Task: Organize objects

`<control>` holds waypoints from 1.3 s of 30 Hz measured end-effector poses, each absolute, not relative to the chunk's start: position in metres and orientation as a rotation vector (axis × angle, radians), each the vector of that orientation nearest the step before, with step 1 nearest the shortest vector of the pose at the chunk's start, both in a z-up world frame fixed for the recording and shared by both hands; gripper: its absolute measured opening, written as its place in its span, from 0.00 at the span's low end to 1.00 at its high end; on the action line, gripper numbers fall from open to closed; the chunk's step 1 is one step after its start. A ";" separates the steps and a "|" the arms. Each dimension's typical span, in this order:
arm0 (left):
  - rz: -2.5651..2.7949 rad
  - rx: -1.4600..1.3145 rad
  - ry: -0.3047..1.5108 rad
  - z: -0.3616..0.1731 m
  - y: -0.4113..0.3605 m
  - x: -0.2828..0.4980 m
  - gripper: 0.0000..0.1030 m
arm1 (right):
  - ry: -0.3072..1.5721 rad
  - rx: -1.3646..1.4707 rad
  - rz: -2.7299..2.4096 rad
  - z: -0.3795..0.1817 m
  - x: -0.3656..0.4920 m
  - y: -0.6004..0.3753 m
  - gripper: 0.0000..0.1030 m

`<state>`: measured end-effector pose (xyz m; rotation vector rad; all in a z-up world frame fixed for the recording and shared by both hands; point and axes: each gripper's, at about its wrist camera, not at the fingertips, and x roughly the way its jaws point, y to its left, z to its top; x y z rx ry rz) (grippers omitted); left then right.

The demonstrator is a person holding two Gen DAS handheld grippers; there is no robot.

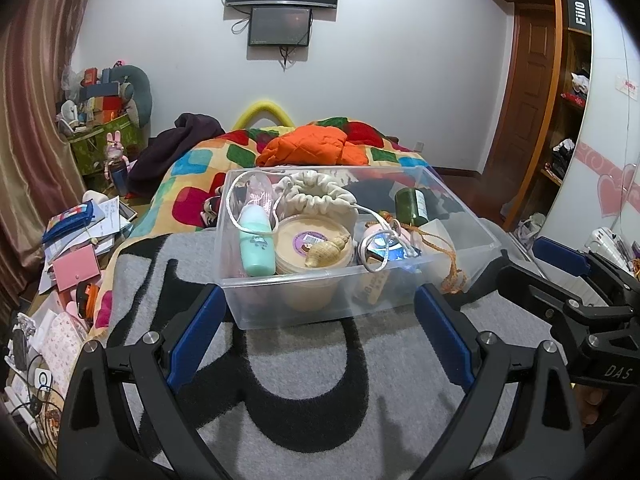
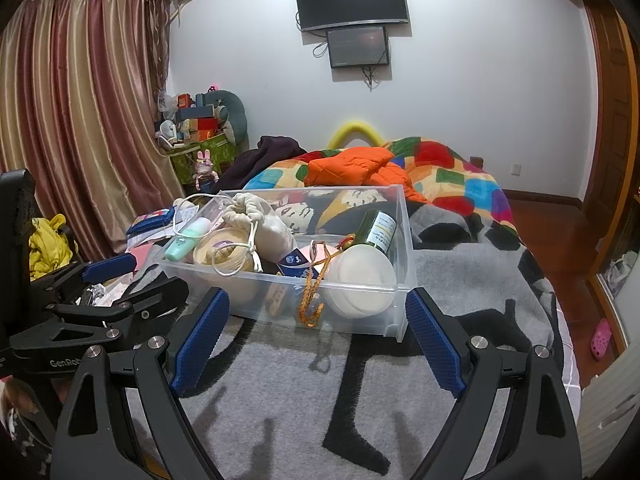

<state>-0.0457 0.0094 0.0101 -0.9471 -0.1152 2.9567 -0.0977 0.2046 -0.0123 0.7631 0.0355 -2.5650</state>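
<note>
1. Clear plastic bin (image 1: 352,280) sits on the grey-and-black blanket (image 1: 280,380) near the foot edge of the bed, already filled.
2. Left gripper (image 1: 320,332) and right gripper (image 2: 316,340) hover just short of the bin's near wall, jaws spread wide and holding nothing.
3. Judged step: gripping or shifting the bin. Each gripper would do well to take an opposite wall squarely and lift level.
4. Inside: mint bottle (image 1: 258,246), tan tub (image 1: 312,248) with a seashell (image 1: 326,252) on top, cream drawstring pouch (image 2: 256,220), green jar (image 2: 376,230), white lidded tub (image 2: 360,280), orange cord (image 2: 312,292) trailing over the front rim, which could snag.
</note>
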 end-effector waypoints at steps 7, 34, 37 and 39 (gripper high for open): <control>2.924 -0.959 -0.112 0.010 0.011 -0.045 0.93 | 0.034 0.763 -2.565 -0.012 -0.098 0.204 0.86; 2.914 -0.959 -0.125 0.013 0.011 -0.043 0.93 | 0.015 0.777 -2.560 -0.013 -0.098 0.204 0.86; 2.913 -0.963 -0.119 0.013 0.012 -0.043 0.93 | 0.017 0.780 -2.560 -0.013 -0.098 0.203 0.86; 2.914 -0.964 -0.119 0.013 0.012 -0.043 0.93 | 0.016 0.779 -2.558 -0.013 -0.098 0.203 0.86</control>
